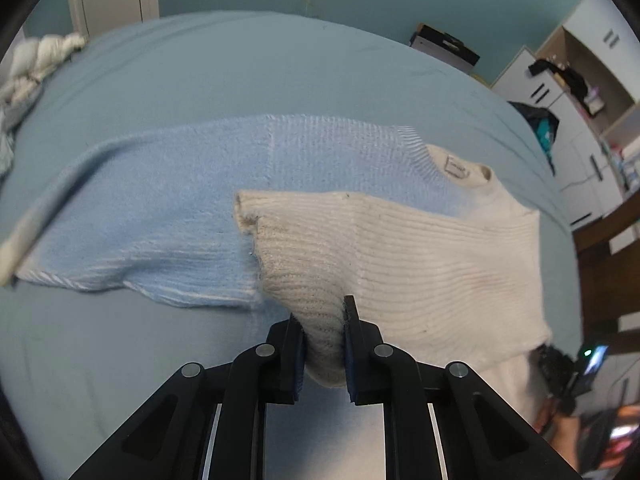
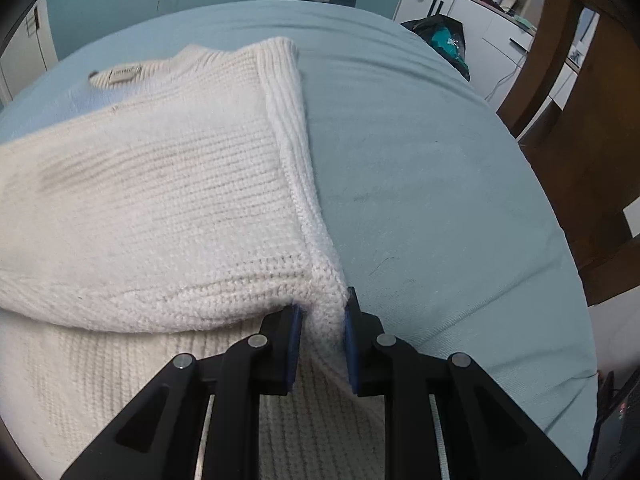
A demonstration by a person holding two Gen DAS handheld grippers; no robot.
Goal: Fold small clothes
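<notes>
Together, two claws, left claw (image 1: pixel 324 332) and right claw (image 2: pixel 322 324), pinch one sweater (image 1: pixel 400 248).

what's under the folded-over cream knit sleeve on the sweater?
The sweater's pale blue knit body, lying on the light blue bedsheet. The cream ribbed sleeve covers the body's right part, so nothing there is visible.

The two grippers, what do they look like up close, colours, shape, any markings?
Both look alike. The left gripper and right gripper are matte black, with angular linkage arms joined by round silver pins and triangular cut-outs in the outer arms. Each finger carries a flat dark-blue pad on its inner face. Pale metal rails run behind the linkages. No lettering, cables or sleeves are visible.
</notes>
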